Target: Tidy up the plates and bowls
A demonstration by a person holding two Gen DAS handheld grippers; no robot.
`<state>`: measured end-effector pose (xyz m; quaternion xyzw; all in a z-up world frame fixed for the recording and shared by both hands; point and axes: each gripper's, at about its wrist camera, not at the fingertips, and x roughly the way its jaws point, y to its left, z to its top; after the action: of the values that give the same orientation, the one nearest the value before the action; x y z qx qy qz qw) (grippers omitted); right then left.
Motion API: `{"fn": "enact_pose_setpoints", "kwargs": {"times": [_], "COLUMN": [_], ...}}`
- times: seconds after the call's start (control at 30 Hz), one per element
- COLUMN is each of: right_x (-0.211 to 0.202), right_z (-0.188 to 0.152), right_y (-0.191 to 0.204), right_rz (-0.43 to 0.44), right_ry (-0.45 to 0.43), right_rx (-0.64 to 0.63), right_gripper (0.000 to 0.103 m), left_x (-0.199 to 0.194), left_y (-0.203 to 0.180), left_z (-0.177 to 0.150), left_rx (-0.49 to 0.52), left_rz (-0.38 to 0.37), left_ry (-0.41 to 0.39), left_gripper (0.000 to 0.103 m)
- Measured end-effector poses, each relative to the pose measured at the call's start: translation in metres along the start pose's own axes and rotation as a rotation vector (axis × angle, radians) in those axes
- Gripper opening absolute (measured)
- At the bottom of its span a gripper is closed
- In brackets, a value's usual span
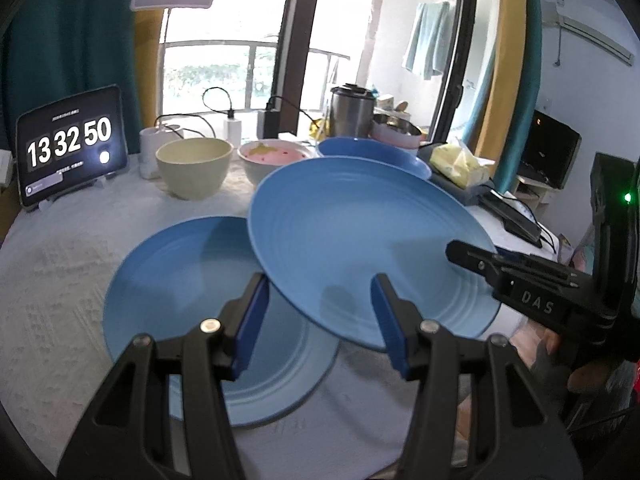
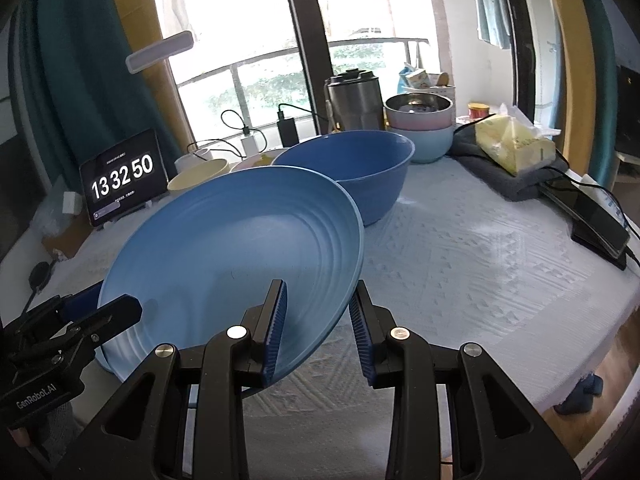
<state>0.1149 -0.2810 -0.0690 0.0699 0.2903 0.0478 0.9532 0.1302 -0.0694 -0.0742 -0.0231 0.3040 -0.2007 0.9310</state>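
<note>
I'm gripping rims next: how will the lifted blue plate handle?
The lifted blue plate looks rigid, keeping its shape while tilted. Its smooth surface may slip, so both the right tool and left tool probably help steady it.

Cloth-covered table [image 2: 460, 248], plate [image 1: 160, 280], bowls [image 1: 194, 166]
</note>
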Motion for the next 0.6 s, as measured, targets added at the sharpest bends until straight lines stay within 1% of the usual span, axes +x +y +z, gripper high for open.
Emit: {"fn": "enact_pose_setpoints", "kwargs": {"times": [0.6], "right_x": [0.020], "right_z": [0.005], "right_y": [0.034], "right_rz": [0.041], "right_ry": [0.037], "right_rx": [-0.045], "right_gripper": [0.035], "left_x": [-0.009], "left_y": [0.034], "left_z": [-0.008], "left_rx": [-0.058], "left_rz": [0.050], "left_ry": [-0.009], "left_gripper": [0.054]}}
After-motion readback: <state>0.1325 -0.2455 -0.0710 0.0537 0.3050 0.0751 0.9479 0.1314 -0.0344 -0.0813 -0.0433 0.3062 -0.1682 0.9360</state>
